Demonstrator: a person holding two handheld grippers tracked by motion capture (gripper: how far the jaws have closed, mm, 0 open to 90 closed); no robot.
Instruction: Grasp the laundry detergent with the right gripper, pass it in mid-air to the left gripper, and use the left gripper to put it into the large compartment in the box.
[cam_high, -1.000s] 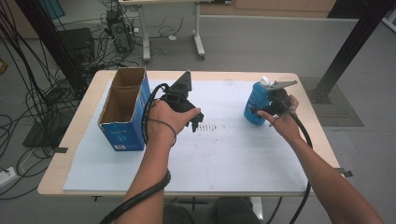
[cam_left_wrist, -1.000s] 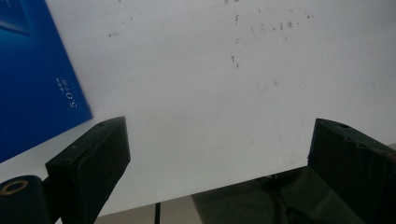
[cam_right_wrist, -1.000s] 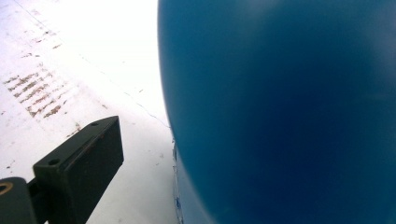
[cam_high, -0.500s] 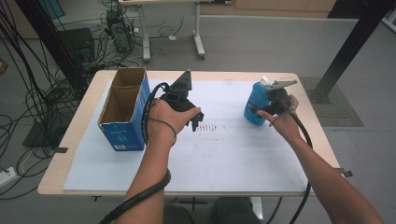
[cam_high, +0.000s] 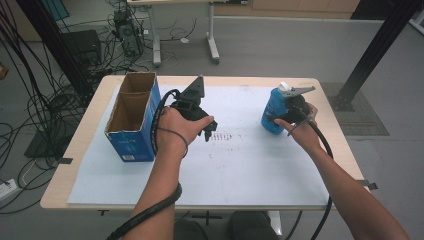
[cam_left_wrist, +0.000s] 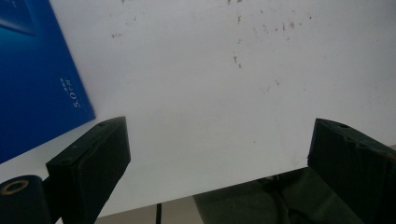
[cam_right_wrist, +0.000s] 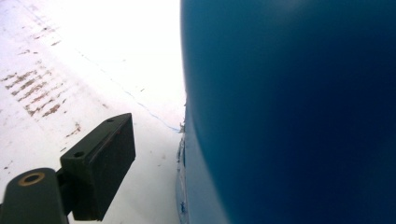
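bottle (cam_high: 274, 116), blue with a white cap, stands upright near the table's (cam_high: 330, 131) right edge, at about two o'clock from the table's centre in the high view. the right gripper (cam_high: 292, 111) sits just at its three o'clock side, level with the body, and in the right gripper view the blue wall takes up the space where the far jaw should be, while the near jaw (cam_right_wrist: 100, 161) stands off the bottle with a strip of white mat (cam_right_wrist: 93, 56) between. its jaws have just been closing with the bottle between them; a full pinch does not seem reached yet, so i judge it open around the bottle. the bottle's long axis runs straight up, across the line of the jaws, which suits a side grasp.

the left gripper (cam_high: 200, 117) hovers mid-table with jaws spread wide over bare mat, holding nothing, well apart from the bottle. the open cardboard box (cam_high: 131, 117) stands at its nine o'clock, near the left edge.

the right hand is clearly nearer. the mat between bottle and box lies free for a carry toward nine o'clock; the table edge behind the bottle is close.
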